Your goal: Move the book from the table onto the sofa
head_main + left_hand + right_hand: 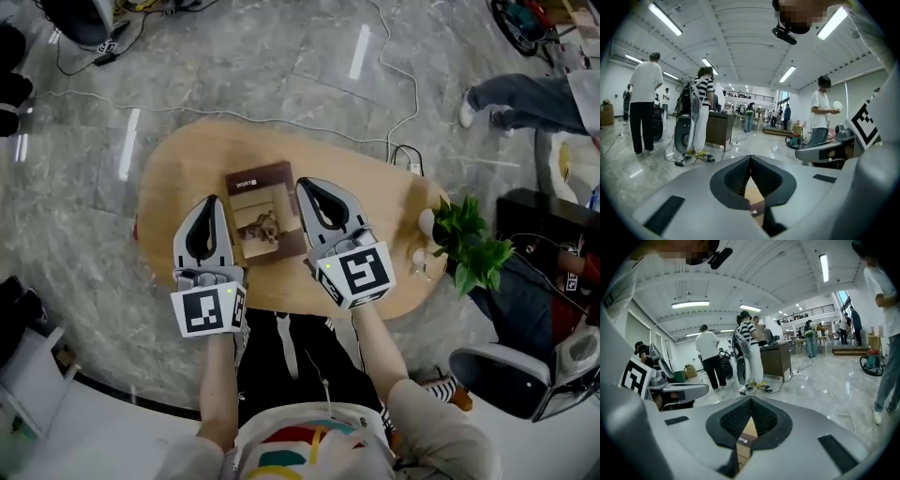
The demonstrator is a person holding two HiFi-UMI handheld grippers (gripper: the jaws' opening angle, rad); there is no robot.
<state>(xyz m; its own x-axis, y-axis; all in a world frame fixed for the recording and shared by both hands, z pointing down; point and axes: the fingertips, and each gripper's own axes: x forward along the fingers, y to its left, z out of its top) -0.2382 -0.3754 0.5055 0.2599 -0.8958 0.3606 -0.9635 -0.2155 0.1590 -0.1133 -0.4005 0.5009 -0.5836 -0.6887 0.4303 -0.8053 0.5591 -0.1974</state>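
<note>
Both hand-held grippers are over the oval light-wood table [183, 169], one on each side of the target. The brown hardcover book with a tan picture on its cover [262, 212] lies flat near the middle of that tabletop, its white-labelled corner towards the far edge. Nothing has it in a grip.

The left gripper [211, 208] sits just off the book's left edge, grey jaws pointing away from the person, and its own view shows the ribbed pads pressed together at the tip with nothing between them. The right gripper [307, 190] overlaps the book's right edge as seen from above. Its jaws are pinched fully together and empty too. Whether either tool actually touches the cover, I cannot tell.

At the table's right end stands a small green leafy plant [474, 244], with two small white rounded objects [425, 223] just beside it. A thin white cable [405, 89] snakes across the grey marble floor [281, 66] beyond the table. At the upper right a bystander's jeans-clad leg [517, 92] steps across the floor, well away from the table.
</note>
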